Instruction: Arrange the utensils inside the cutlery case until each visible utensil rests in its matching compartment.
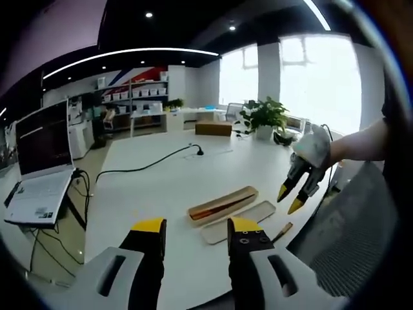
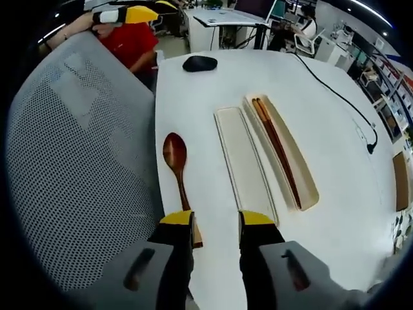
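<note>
On the white table (image 2: 335, 148), the wooden spoon (image 2: 176, 169) lies near the edge beside the case lid (image 2: 242, 161); the chopsticks (image 2: 276, 150) rest in the case (image 2: 303, 181). Both grippers, right (image 2: 217, 223) and left (image 1: 195, 227), are spread, holding nothing. A clumsy grab at the handle could push the spoon off onto the mesh chair (image 2: 77, 161)

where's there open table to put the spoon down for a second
Bare table lies right of the case, out to the black cable. It is tight between the spoon, lid and case.

laptop (image 1: 40, 174), potted plant (image 1: 264, 116), mouse (image 2: 199, 63), mesh chair (image 2: 77, 161).
</note>
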`<act>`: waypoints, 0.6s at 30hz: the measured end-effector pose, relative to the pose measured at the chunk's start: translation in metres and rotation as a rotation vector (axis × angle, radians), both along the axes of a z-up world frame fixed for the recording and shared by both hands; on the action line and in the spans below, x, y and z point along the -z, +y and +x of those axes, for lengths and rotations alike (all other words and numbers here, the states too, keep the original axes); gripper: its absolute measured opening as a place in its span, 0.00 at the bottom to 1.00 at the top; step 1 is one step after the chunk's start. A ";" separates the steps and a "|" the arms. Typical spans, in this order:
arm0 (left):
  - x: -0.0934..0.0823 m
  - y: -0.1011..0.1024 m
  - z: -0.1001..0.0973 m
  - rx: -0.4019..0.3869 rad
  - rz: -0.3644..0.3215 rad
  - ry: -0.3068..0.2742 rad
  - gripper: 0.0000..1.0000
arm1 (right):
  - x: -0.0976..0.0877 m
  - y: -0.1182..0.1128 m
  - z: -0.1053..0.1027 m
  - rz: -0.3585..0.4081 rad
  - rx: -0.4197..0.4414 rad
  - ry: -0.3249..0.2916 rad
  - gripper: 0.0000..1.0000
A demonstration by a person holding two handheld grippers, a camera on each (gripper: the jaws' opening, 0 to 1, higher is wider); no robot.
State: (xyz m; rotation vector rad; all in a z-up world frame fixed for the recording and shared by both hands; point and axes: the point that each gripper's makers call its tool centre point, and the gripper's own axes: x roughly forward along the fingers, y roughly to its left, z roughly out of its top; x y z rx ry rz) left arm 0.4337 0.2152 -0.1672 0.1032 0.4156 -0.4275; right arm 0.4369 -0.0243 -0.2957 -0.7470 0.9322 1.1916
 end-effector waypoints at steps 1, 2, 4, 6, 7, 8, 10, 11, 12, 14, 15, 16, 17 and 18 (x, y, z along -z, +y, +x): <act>0.000 0.000 0.000 0.000 0.000 0.000 0.39 | 0.000 0.000 -0.001 0.001 0.001 0.002 0.24; 0.000 0.001 0.000 -0.001 -0.001 0.002 0.39 | 0.001 0.001 -0.003 0.011 0.006 0.003 0.24; 0.000 0.002 0.000 -0.010 -0.004 0.001 0.39 | 0.004 0.004 -0.008 0.025 0.000 0.009 0.25; -0.003 0.006 0.001 -0.034 -0.016 -0.011 0.39 | 0.010 0.007 -0.016 0.021 -0.012 0.032 0.25; -0.003 0.008 0.001 -0.041 -0.018 -0.013 0.39 | 0.013 0.008 -0.023 0.012 -0.049 0.052 0.26; -0.004 0.008 0.001 -0.043 -0.021 -0.015 0.39 | 0.015 0.010 -0.026 0.007 -0.076 0.052 0.26; -0.004 0.007 0.000 -0.041 -0.015 -0.017 0.38 | 0.017 0.015 -0.030 0.004 -0.102 0.046 0.27; -0.004 0.007 0.000 -0.040 -0.011 -0.015 0.38 | 0.019 0.016 -0.031 -0.001 -0.105 0.052 0.27; -0.004 0.007 0.000 -0.040 -0.010 -0.015 0.38 | 0.021 0.019 -0.032 -0.013 -0.120 0.051 0.27; -0.004 0.006 0.000 -0.040 -0.010 -0.018 0.38 | 0.024 0.023 -0.034 -0.015 -0.140 0.047 0.27; -0.005 0.007 0.000 -0.041 -0.011 -0.020 0.38 | 0.026 0.023 -0.034 -0.016 -0.142 0.052 0.26; -0.005 0.007 0.000 -0.043 -0.011 -0.021 0.38 | 0.028 0.024 -0.036 -0.021 -0.149 0.055 0.26; -0.005 0.007 0.000 -0.045 -0.011 -0.021 0.38 | 0.029 0.024 -0.035 -0.027 -0.156 0.049 0.25; -0.005 0.008 0.000 -0.049 -0.012 -0.021 0.38 | 0.032 0.023 -0.034 -0.038 -0.168 0.040 0.25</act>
